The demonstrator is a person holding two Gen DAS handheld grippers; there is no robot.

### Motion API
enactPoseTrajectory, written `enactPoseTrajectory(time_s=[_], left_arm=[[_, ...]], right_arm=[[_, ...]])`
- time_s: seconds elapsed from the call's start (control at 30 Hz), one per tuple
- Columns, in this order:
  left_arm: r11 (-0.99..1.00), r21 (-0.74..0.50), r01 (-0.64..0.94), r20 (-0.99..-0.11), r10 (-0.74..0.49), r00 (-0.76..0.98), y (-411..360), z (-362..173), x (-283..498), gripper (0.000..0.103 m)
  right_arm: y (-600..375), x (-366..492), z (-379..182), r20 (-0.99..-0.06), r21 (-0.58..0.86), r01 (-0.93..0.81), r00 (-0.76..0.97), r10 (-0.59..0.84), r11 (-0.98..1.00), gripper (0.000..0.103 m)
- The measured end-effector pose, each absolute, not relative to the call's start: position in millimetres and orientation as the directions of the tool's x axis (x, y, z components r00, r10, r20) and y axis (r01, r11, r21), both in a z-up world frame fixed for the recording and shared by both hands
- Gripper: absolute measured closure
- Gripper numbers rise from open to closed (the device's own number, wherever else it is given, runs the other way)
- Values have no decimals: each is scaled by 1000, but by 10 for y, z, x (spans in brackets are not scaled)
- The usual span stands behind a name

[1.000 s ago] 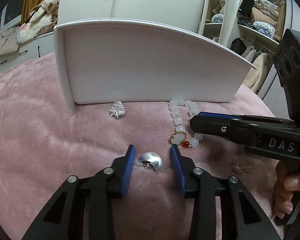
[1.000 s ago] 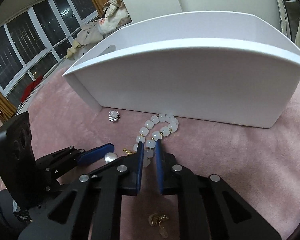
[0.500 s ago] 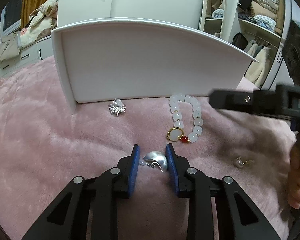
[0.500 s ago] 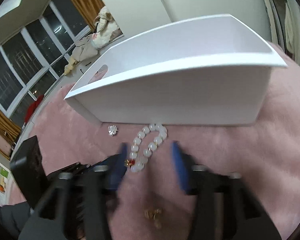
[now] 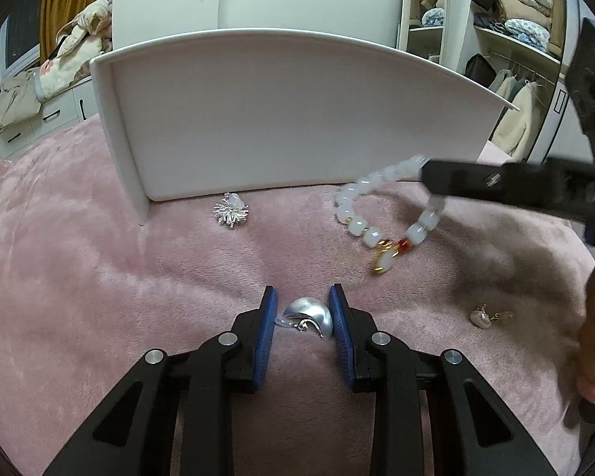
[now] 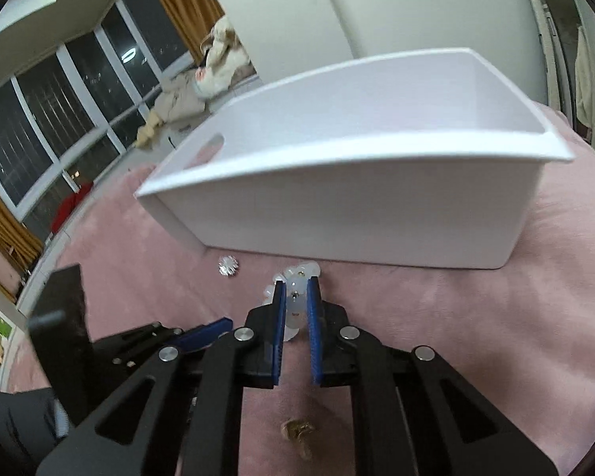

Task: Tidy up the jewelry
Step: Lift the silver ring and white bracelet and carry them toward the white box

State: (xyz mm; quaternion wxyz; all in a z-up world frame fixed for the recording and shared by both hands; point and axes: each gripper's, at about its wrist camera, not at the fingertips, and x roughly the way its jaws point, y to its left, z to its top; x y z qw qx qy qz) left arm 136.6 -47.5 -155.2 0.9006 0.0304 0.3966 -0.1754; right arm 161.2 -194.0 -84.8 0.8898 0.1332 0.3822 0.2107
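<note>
My left gripper is shut on a silver shell-shaped earring lying on the pink plush surface. My right gripper is shut on a white bead bracelet and holds it off the surface; in the left wrist view the bracelet hangs from the right gripper's fingers with its gold and red charm low. A white open box stands just behind; its inside shows in the right wrist view.
A silver spiky brooch lies by the box's front wall, also in the right wrist view. A gold pearl earring lies at the right, also below the right gripper. A closet and window surround the bed.
My left gripper has closed onto the silver earring. My right gripper rose, opened, then shut on the bracelet and lifted it off the plush.
</note>
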Motion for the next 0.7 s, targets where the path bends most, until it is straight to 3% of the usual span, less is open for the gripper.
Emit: enactPoseTrajectory(time_s=[0.37,0.7], left_arm=[[929,-100,357,-712,-317,626,-451,-1383,1162,71],[903,-88,420,-683,-362,635,-604,-1177,918,71]], right_arm=[[-2277,1169,-466,-498,425,-270,727,472,864,92],[-2334,1015,-304,-474,393,-256,766,433,883,92]])
